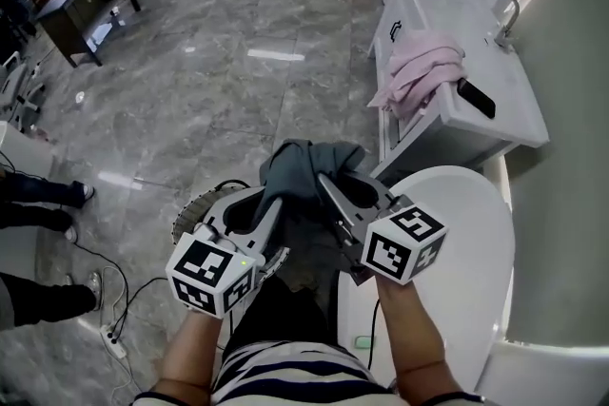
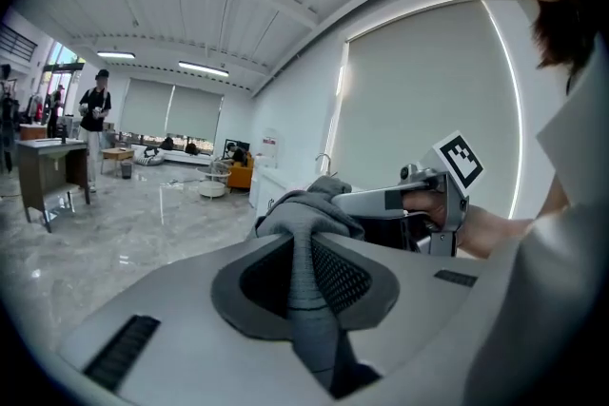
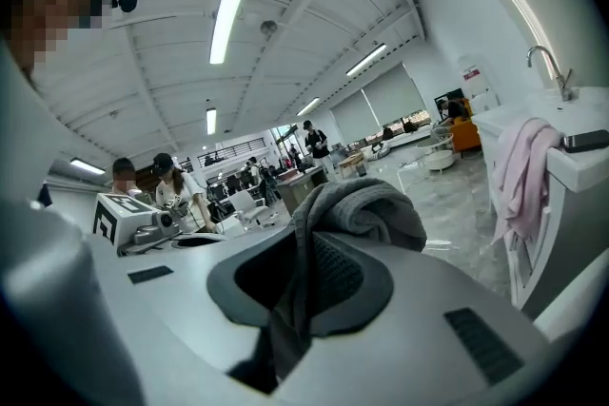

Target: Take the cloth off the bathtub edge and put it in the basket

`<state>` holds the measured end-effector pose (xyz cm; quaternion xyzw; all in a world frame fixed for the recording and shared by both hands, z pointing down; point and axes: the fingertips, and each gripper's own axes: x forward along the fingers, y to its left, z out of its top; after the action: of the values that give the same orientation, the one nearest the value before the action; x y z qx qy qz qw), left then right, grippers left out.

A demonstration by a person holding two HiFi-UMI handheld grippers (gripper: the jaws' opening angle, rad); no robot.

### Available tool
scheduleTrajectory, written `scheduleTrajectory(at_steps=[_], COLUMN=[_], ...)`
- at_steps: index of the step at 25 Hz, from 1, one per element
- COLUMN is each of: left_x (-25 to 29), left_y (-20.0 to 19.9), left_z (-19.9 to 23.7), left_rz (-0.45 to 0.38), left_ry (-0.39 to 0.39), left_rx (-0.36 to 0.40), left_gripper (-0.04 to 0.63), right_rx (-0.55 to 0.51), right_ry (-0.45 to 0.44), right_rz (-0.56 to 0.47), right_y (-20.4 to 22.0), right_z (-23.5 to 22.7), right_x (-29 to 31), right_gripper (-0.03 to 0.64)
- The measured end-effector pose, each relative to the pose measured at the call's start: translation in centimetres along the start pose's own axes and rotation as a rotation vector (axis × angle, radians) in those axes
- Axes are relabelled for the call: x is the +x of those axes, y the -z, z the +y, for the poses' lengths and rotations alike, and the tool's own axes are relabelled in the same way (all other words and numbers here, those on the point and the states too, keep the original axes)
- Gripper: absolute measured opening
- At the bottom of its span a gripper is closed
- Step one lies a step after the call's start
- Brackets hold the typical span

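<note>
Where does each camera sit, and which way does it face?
Head view: on the person's head, facing steeply down; both forearms, left gripper and right gripper hold a grey cloth.
Left gripper view: along its own jaws, shut on that cloth; the right gripper and hand show.
Right gripper view: along its own jaws, towards a pink cloth on the bathtub; the left gripper's cube shows.
Shared: both gripper views show the grey cloth.
</note>
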<state>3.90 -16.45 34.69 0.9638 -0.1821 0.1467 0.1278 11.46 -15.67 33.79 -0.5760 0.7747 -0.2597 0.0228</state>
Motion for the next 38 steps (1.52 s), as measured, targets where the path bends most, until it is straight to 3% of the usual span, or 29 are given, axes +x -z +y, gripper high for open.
scheduleTrajectory(at_steps=[7, 16, 38], left_x=[-3.6, -6.0, -14.7], left_y=[0.6, 1.0, -3.4], left_z=[2.5, 5.6, 13.7], left_rz=[-0.009, -0.032, -0.159], left_ry=[-0.123, -0.213, -0.491], left_rx=[-0.031, -0.071, -0.043], left_gripper=[0.060, 0.060, 0.060], right_rx=[-0.034, -0.070, -0.219], right_ry=[-0.118, -0.208, -0.483], right_rz=[0.051, 0.093, 0.102], right_y=[0.5, 0.8, -2.3], right_z=[3.6, 6.3, 18.0], right_x=[3.2, 6.9, 15.8], right_gripper=[0.060, 0.058, 0.057])
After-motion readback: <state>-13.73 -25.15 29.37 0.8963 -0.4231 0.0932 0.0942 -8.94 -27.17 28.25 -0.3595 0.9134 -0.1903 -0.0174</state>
